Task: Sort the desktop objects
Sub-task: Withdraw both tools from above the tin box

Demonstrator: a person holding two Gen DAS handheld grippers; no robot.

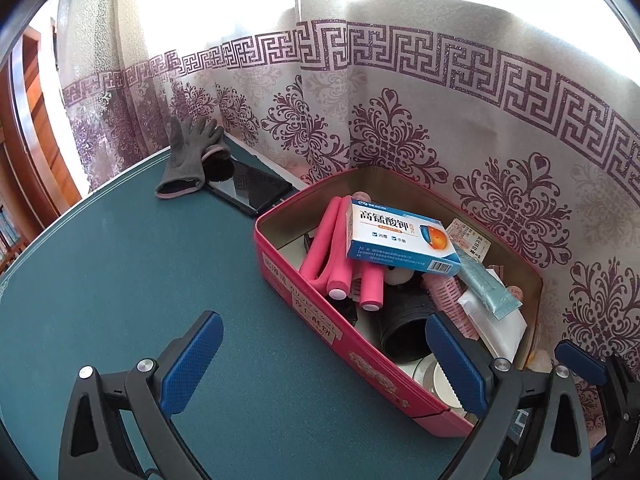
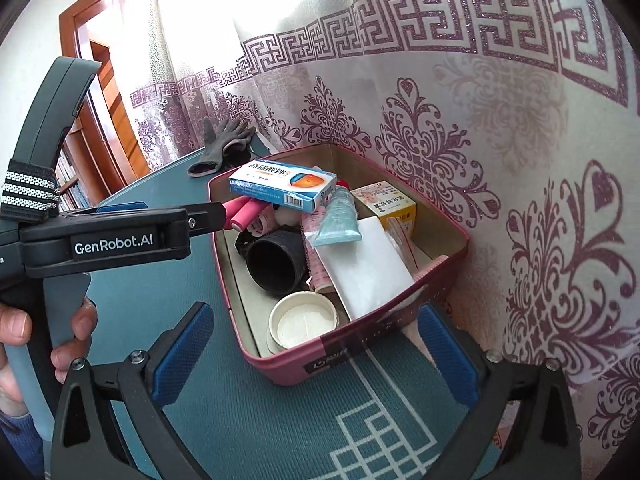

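A pink tin box (image 1: 360,344) (image 2: 360,352) stands on the teal table mat against the curtain. It holds a blue-and-white medicine carton (image 1: 400,236) (image 2: 284,184) lying on pink foam rollers (image 1: 332,252) (image 2: 240,216), a black cup (image 1: 404,328) (image 2: 276,260), a teal tube (image 2: 340,220), a white packet (image 2: 368,268), a yellow carton (image 2: 396,204) and a white lid (image 2: 304,320). My left gripper (image 1: 324,360) is open, straddling the box's near long wall with nothing held. My right gripper (image 2: 316,356) is open around the box's near corner, pads apart from it.
A grey glove (image 1: 188,160) (image 2: 220,148) and a black phone (image 1: 252,188) lie on the mat (image 1: 120,260) beyond the box. The patterned curtain (image 1: 440,120) hangs close behind and to the right. A hand (image 2: 16,328) holds the left gripper's handle.
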